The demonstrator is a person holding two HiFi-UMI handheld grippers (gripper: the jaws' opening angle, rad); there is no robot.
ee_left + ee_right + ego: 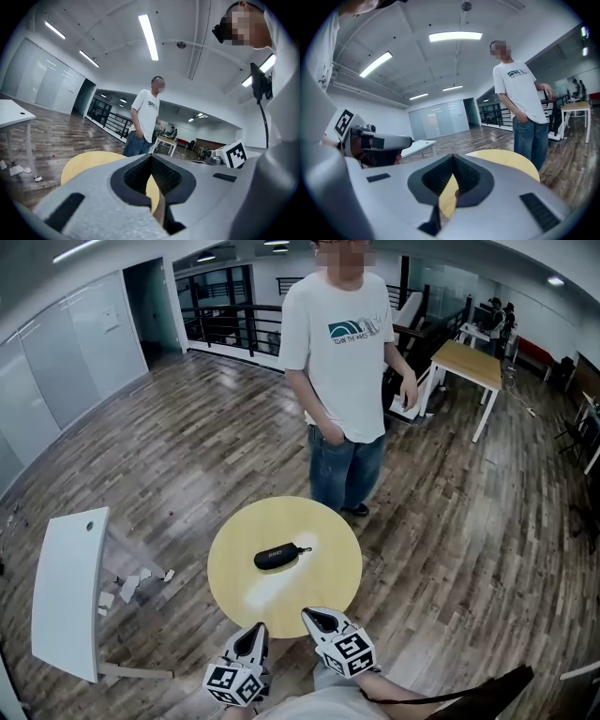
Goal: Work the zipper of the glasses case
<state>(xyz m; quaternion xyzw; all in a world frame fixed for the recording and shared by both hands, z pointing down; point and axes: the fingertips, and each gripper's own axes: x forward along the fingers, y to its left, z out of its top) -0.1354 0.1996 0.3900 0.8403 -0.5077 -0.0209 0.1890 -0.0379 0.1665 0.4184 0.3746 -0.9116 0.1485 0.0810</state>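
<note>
A black zipped glasses case (281, 556) lies a little left of the middle of the round yellow table (319, 526), its zipper pull at the right end. My left gripper (257, 631) is held low at the table's near edge, jaws shut and empty. Just right of it, my right gripper (316, 618) is also shut with nothing between its jaws. Both point toward the case and are well short of it. In the left gripper view the left gripper (151, 158) hides the case, with only the table (86, 163) showing; the right gripper (453, 157) likewise in its own view.
A person (342, 381) in a white T-shirt and jeans stands just beyond the table's far edge. A white tabletop (66, 592) lies tipped at the left with paper scraps (129, 585) on the wooden floor. A wooden desk (469, 362) stands far right.
</note>
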